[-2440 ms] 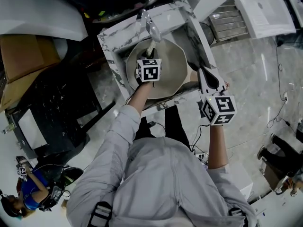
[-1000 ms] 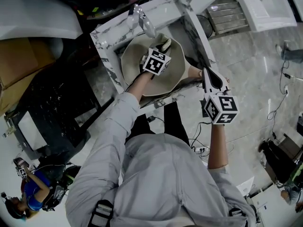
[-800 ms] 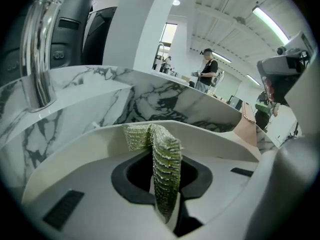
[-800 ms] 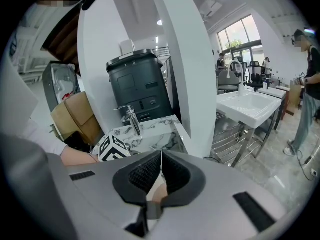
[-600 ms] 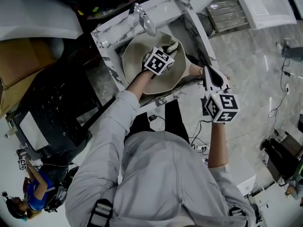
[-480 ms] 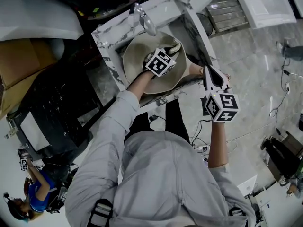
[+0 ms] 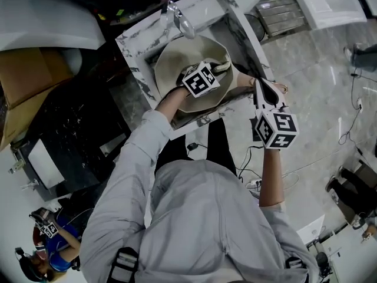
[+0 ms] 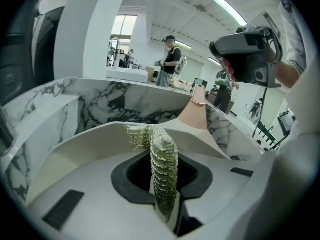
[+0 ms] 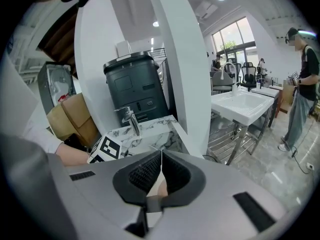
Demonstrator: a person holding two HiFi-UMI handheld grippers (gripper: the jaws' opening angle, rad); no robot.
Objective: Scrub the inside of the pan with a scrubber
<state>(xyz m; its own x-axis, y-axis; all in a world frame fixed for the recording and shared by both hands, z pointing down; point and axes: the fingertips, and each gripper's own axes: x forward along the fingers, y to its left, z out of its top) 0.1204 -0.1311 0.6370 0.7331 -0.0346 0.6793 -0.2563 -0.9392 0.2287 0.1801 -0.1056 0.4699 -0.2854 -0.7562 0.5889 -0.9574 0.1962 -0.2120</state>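
A beige pan [image 7: 177,63] sits in a marble sink [image 7: 134,47]. My left gripper [image 7: 215,71] is inside the pan at its right side, shut on a green mesh scrubber [image 7: 222,67]. In the left gripper view the scrubber [image 8: 162,169] hangs folded between the jaws, and the pan's handle [image 8: 196,115] rises just ahead. My right gripper [image 7: 258,86] is at the sink's right edge, shut on the pan handle [image 7: 244,82]. A beige strip of that handle [image 9: 159,185] shows between its pads.
A chrome faucet [image 7: 177,17] stands on the sink's far rim, also visible as a faucet [image 9: 131,121] in the right gripper view. A dark crate [image 7: 70,128] and a cardboard box [image 7: 23,87] stand to the left. A person [image 9: 302,84] stands at right.
My left gripper has slid with the scrubber from the pan's middle to its right side, near the handle. The right gripper has stayed on the handle.
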